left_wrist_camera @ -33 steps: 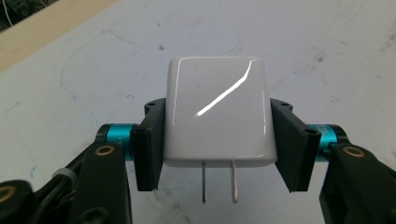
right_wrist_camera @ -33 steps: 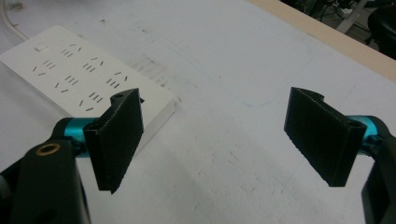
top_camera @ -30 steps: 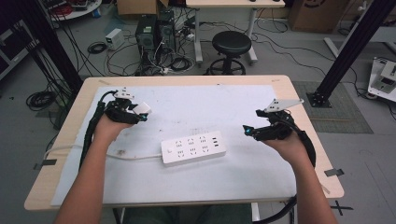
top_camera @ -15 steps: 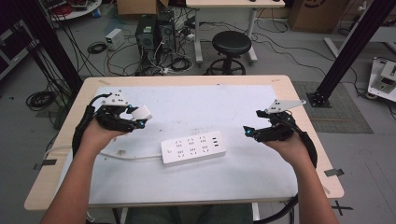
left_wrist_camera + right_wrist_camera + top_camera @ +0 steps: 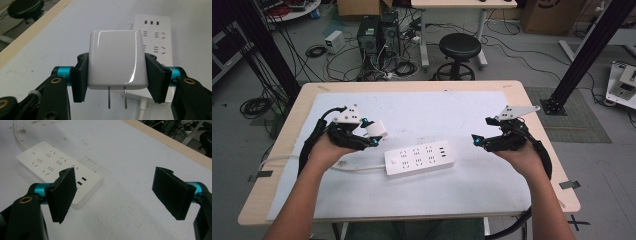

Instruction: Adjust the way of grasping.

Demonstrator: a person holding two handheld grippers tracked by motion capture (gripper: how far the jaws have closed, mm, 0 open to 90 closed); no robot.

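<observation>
A white power strip [image 5: 419, 159] lies flat in the middle of the white mat, its cord running off to the left. My left gripper [image 5: 373, 134] hovers just left of it, shut on a white plug adapter [image 5: 115, 59] whose two metal prongs [image 5: 117, 97] point down; the strip [image 5: 155, 37] shows behind it. My right gripper [image 5: 478, 140] is held above the mat to the right of the strip, open with nothing between its pads [image 5: 63, 191]. In the right gripper view the strip [image 5: 58, 169] lies left of the jaws.
The wooden table [image 5: 412, 86] carries a white mat [image 5: 432, 112]. The strip's white cord [image 5: 357, 167] trails left across the mat toward the table edge. Beyond the table stand a black stool [image 5: 460, 50] and computer cases with cables on the floor.
My left gripper has carried the adapter right and toward me, closer to the power strip. The right gripper has stayed where it was.
</observation>
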